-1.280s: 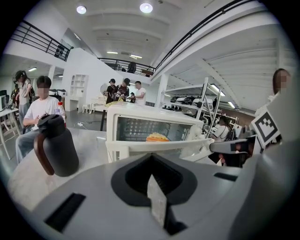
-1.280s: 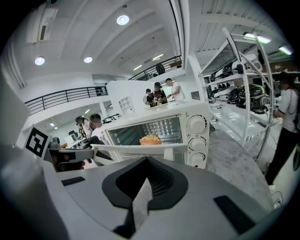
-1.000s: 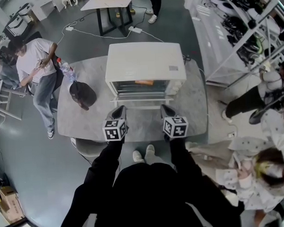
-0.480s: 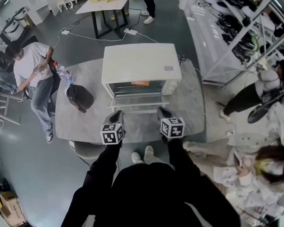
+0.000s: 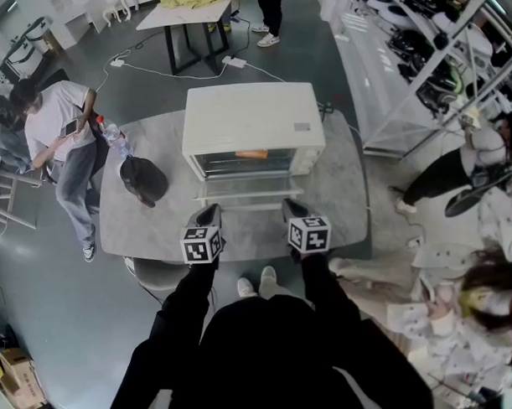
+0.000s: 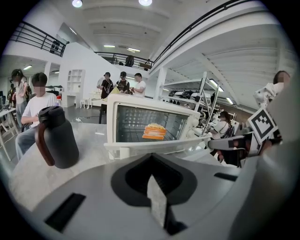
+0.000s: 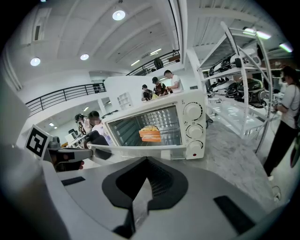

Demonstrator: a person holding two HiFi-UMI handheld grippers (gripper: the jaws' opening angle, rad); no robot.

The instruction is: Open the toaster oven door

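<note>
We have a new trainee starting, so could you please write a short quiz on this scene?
1. True or false: the door of the toaster oven is shut.
2. What stands to the left of the oven? A) a bowl B) a dark jug C) a pan
3. Fill in: the left gripper and the right gripper both have their jaws ____.
Key: 1 false; 2 B; 3 shut.

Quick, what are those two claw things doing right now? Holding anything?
Left gripper: closed, holding nothing.
Right gripper: closed, holding nothing.
</note>
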